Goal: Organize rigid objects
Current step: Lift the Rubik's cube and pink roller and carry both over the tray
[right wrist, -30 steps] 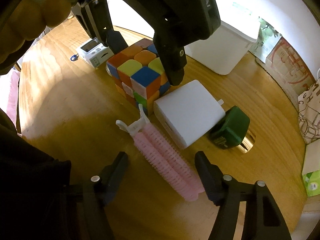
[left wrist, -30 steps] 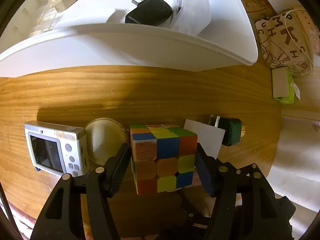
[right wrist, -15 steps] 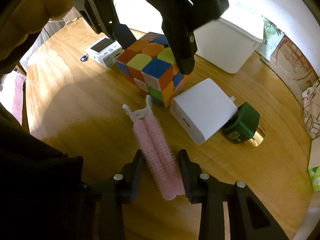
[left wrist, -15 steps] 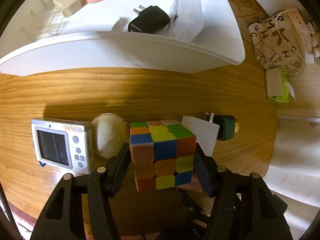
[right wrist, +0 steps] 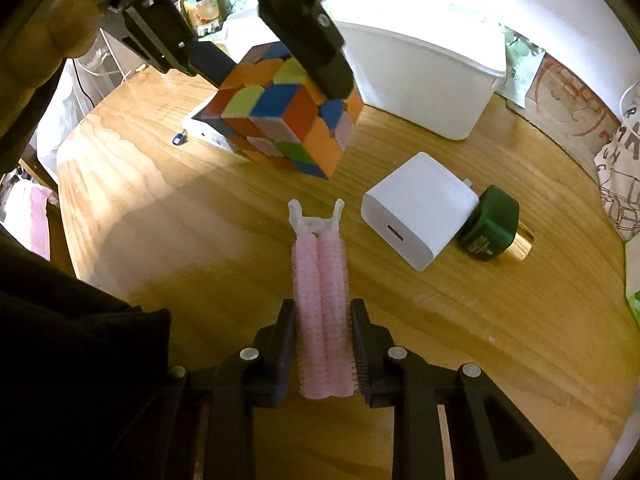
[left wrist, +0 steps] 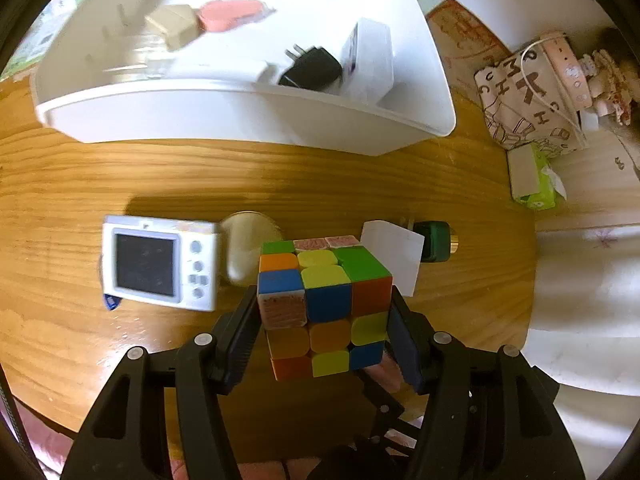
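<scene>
Now my right gripper [right wrist: 323, 350] has clamped the pink bristly hair-roller clip [right wrist: 322, 312]; my left gripper [left wrist: 322, 336], half-open, lifts the multicoloured puzzle cube [left wrist: 324, 304] binward.

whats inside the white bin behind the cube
In the white bin: a black plug, a white box, a beige adapter, a pink item, all blurred. The near wall hides the bin's floor along that side.

cube [left wrist: 324, 300]: multicolour, clamped, lifted off table | hair roller [right wrist: 323, 312]: pink, clamped lengthwise
</scene>
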### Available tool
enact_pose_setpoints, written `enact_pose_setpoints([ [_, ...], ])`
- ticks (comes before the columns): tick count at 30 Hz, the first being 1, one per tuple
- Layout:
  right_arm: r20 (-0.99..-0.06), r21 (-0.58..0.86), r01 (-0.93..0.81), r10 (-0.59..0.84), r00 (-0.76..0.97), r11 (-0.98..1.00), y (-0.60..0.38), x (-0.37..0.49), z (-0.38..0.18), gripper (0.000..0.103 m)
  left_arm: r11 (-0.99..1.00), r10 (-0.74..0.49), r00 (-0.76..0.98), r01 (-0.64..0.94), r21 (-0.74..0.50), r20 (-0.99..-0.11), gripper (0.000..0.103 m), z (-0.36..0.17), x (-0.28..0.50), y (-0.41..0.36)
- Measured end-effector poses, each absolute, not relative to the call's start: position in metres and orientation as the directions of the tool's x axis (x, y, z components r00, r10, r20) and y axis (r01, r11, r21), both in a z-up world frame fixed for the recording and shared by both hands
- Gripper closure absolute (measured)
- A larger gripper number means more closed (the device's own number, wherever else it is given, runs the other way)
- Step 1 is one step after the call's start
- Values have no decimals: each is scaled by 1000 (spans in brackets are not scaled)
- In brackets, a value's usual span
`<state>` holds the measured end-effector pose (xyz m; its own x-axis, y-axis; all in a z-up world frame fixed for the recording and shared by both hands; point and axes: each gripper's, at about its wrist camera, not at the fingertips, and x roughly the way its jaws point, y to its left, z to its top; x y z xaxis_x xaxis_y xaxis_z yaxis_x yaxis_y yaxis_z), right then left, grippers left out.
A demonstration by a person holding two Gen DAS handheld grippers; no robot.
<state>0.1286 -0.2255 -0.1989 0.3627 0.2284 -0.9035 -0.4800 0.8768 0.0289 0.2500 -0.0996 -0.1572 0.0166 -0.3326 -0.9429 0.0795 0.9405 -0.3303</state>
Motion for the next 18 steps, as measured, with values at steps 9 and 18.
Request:
enact_pose_setpoints([
  [9,-869,15,-446,232,436,895,-222,116,-180,77,935,-355,98,68,-349,-930,40,-130,225,-70],
  [18,-817,30,-412,260,515,911,-212,107,-164,77,949,-310,157,-6,-315,-938,40,-112,193,-26],
])
